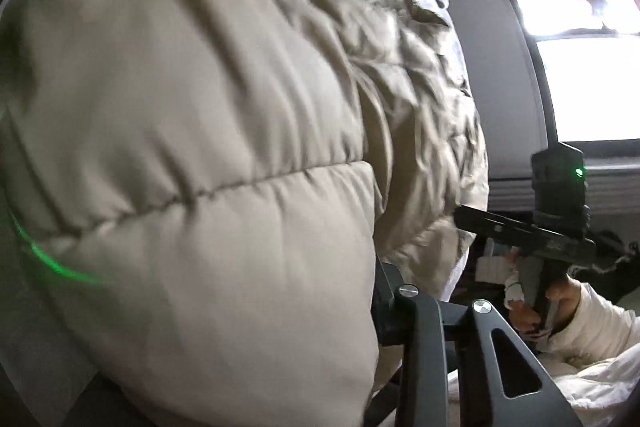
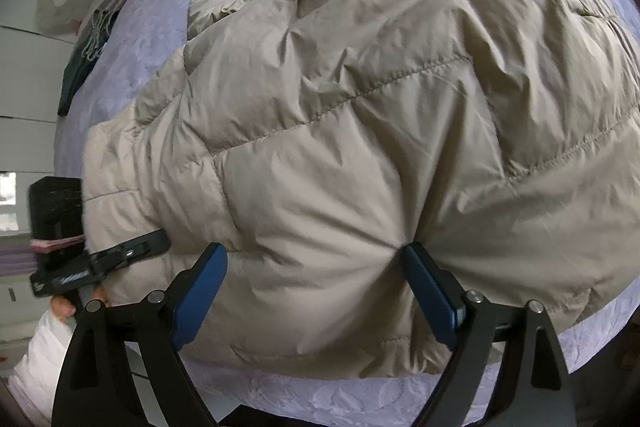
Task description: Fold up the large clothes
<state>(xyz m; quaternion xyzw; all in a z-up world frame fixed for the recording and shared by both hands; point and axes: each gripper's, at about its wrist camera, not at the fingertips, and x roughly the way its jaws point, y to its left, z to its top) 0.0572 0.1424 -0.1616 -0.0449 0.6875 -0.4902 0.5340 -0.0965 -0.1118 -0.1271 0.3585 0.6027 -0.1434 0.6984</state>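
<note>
On the lavender bedspread (image 2: 132,39), the beige puffer jacket (image 2: 360,107) bulges between the right hand-held gripper (image 2: 316,291) fingers.

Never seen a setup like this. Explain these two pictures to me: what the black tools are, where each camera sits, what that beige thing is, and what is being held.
No robot arm here: a person holds a handheld two-finger gripper in each hand, and each gripper carries a fisheye camera looking forward along its fingers, hence the round, bent pictures.

The right wrist view looks down on a beige puffer jacket spread on a lavender bedspread. The right gripper, with blue pads, is open wide, with jacket fabric bulging between the pads. At the left edge of that view, the left gripper reaches the jacket's edge.

The left wrist view is almost filled by the jacket, close and blurred; whether that gripper is clamped on the fabric cannot be told. The person's right hand shows there too.
</note>
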